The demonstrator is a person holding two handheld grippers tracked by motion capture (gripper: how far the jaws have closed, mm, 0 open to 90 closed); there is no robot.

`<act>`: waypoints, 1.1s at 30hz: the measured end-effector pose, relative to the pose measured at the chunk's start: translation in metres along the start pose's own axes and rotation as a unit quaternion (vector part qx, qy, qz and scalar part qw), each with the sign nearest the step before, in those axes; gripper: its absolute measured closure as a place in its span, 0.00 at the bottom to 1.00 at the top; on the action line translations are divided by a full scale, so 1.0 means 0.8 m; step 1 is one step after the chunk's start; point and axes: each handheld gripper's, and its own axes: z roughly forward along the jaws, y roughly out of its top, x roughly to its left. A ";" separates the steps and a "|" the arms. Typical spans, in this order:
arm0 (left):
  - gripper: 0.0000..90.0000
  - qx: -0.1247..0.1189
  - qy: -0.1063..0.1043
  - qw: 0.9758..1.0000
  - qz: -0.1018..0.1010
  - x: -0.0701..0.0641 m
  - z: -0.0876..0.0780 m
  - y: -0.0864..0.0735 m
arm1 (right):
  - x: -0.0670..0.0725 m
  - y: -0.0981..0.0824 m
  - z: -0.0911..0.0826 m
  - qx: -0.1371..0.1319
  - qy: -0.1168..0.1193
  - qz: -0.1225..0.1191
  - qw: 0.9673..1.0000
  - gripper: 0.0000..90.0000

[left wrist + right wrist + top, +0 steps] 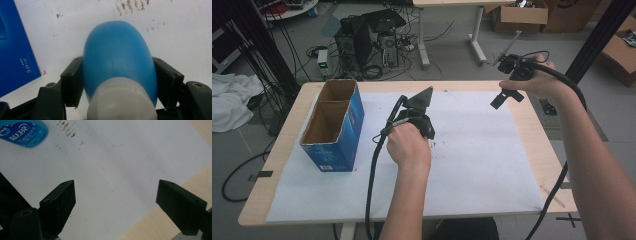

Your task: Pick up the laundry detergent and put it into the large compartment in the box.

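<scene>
1. Pressing on both sides of a blue bottle [117, 57], the left gripper [117, 82] has its jaws clamped against the bottle's body just above its white cap end; the left gripper view shows this from close up.
2. The bottle lies on the white paper [175, 37] that covers the bench [282, 145].
3. In the right gripper view the bottle's far end [25, 131] sits at the top left corner, with white Chinese characters on a blue label. The rest of the label is cut off by the picture edge.
4. The blue box [15, 55] at the left of the left gripper view bears small white print reading "5.0" with characters too small to make out.
5. From the high view the same box [334, 127] stands open-topped on the bench's left side, with two compartments. There the person's left hand [408, 145] hides the bottle.
6. The right gripper [115, 195] is open, jaws wide apart with nothing between them, over paper and the bench edge.
7. In the high view the right gripper [507, 97] is held above the bench's far right side.
8. Dark smudges mark the paper near the bottle.
</scene>
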 end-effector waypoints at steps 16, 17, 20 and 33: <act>0.41 0.018 0.008 1.000 0.008 0.000 0.000 0.006 | -0.002 -0.001 0.002 0.000 0.002 0.004 1.000 0.18; 0.41 0.018 0.008 1.000 0.011 -0.001 0.000 0.005 | -0.002 -0.001 0.002 0.000 0.002 0.004 1.000 0.18; 0.41 0.011 0.008 1.000 0.017 0.000 -0.001 0.005 | -0.003 -0.002 0.001 -0.001 0.003 0.004 1.000 0.18; 0.41 0.014 -0.012 0.999 0.039 0.019 -0.034 0.004 | -0.004 -0.004 -0.005 -0.005 0.001 0.008 1.000 0.18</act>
